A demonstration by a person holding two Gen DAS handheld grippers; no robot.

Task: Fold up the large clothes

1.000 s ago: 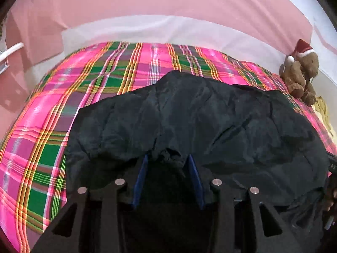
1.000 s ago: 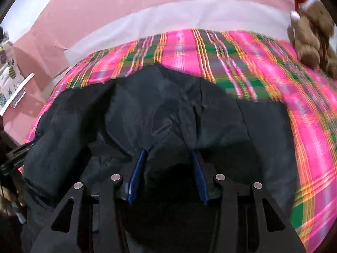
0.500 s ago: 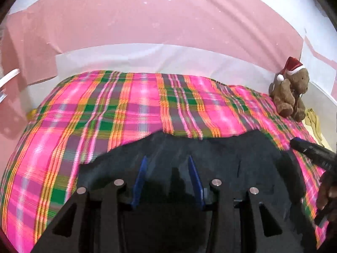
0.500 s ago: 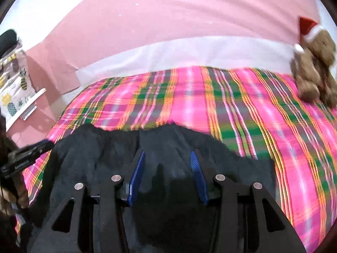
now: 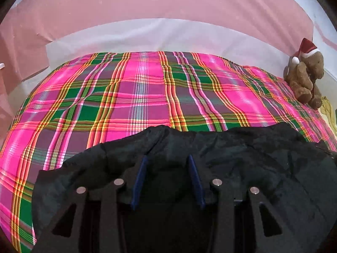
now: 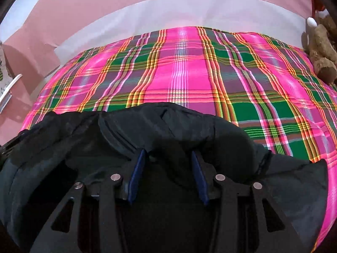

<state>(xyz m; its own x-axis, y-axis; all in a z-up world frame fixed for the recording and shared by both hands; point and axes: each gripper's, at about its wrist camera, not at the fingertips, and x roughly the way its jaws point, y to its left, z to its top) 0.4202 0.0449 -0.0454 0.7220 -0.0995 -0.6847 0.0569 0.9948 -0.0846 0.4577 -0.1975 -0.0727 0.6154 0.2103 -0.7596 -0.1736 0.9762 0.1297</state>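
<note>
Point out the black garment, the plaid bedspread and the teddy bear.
black garment (image 5: pixel 242 154): left wrist view, on its crumpled upper surface.
plaid bedspread (image 5: pixel 147 88): left wrist view, on a bare pink square.
teddy bear (image 5: pixel 303 78): left wrist view, on its brown body.

Both wrist views are evenly and fairly brightly lit, with no glare. The plaid bedspread (image 5: pixel 147 97) reads vivid and sharp mid-frame, while the black garment (image 5: pixel 252 168) is so dark its folds barely show. Fisheye distortion bows the bed's far edge and leaves black corners. The teddy bear (image 6: pixel 322 48) at the right view's rim looks smeared.
</note>
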